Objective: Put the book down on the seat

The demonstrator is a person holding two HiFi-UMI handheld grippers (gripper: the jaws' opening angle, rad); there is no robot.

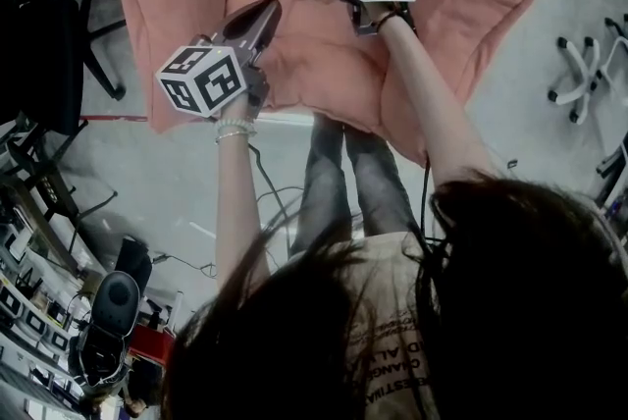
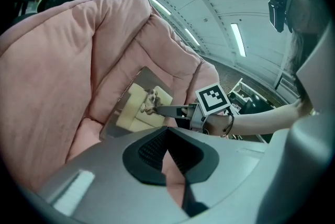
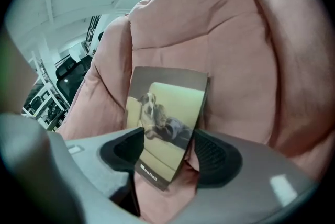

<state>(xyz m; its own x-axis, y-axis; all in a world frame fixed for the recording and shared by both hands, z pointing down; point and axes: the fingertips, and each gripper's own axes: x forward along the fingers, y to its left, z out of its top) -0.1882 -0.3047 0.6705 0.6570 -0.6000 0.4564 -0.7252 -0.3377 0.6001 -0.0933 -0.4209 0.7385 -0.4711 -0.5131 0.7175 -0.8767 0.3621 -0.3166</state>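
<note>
One dark chair (image 1: 44, 45) stands on the floor at the far left, just beside the single pink padded seat (image 1: 314, 65) that fills the top of the head view.

You hold two hand-held grippers, one in each hand, and each carries one marker cube.

Your left hand-held gripper (image 1: 263, 16) hovers over the front part of the seat cushion and points toward the backrest. Its own view shows the two dark pads meeting at their tips. Nothing is caught between them, and only pink cushion shows through the gap behind the tips. It is clenched and empty. One pale beaded bracelet (image 1: 234, 129) sits on that wrist.

Farther right lies the one book (image 3: 167, 102). Its cover shows a dog on a yellow sofa, and its back rests against the pink padding deep in the seat, where the cushion rises into the backrest. It stands tilted, with its lower corner toward you.

Your right hand-held gripper (image 3: 167, 152) is released, with its two jaws spread wide to either side of the book's lower part. The book stands between them and the pads do not clamp it. One dark band (image 1: 392, 16) circles that wrist.

At the far right, one white wheeled base (image 1: 579, 79) stands on the pale floor, well apart from the seat.
</note>
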